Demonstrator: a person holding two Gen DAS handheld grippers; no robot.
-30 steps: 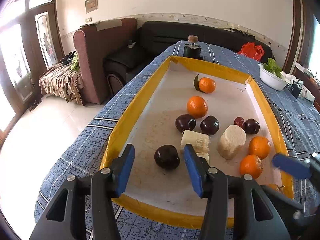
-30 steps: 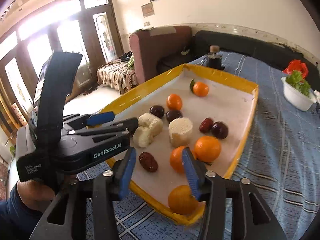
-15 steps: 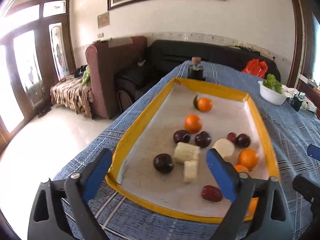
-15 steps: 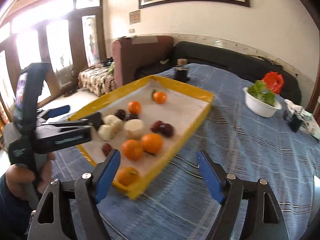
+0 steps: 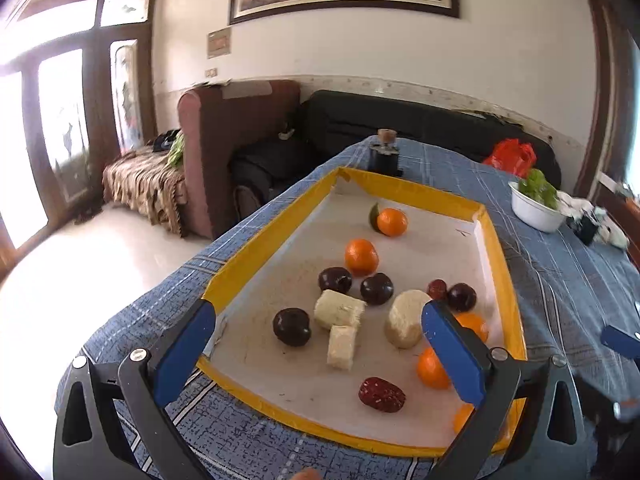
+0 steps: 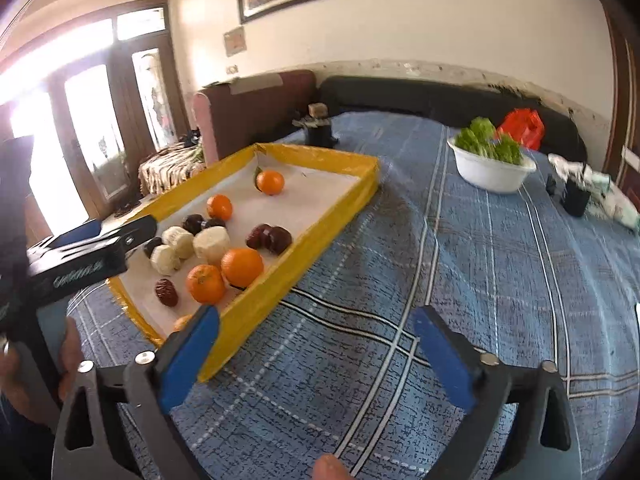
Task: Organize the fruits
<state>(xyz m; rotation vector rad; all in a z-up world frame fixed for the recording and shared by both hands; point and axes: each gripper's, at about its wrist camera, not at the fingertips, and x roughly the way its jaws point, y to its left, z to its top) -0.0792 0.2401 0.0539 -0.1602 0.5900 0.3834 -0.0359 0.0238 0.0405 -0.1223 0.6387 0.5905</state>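
Yellow-taped walls frame the shallow white-floored tray [image 5: 264, 240] that holds all the fruit on my blue plaid-clothed counter [image 6: 460, 260]. My left gripper [image 5: 320, 344] hovers over the tray's near end with its blue-padded fingers [image 5: 186, 354] spread wide; they have just been opening, and nothing is gripped between them, though the fruit shows in the gap beyond. Below that gap I see a dark round plum [image 5: 292, 327], two pale peeled banana chunks [image 5: 339, 310], a stubby cream-coloured peeled piece [image 5: 404, 324] and a wrinkled red date [image 5: 381, 394] near the front wall. Two more plums lie just behind the chunks, beside an orange tangerine [image 5: 361, 257], and a tangerine with a green leaf [image 5: 391, 222] sits alone toward the far end. More tangerines cluster along the right wall, partly hidden by my right-hand pad. My right gripper [image 6: 316, 360] points at bare cloth off to the tray's right, over its near corner; its fingers have also just been opening, now fully apart and empty. In that view my left gripper's black body reaches over the tray's left edge, with my hand [image 6: 24, 364] on its handle. Well away on the cloth stands a white bowl of green leaves [image 6: 490, 168], and a small dark corked bottle [image 5: 386, 152] sits just beyond the tray's far wall.
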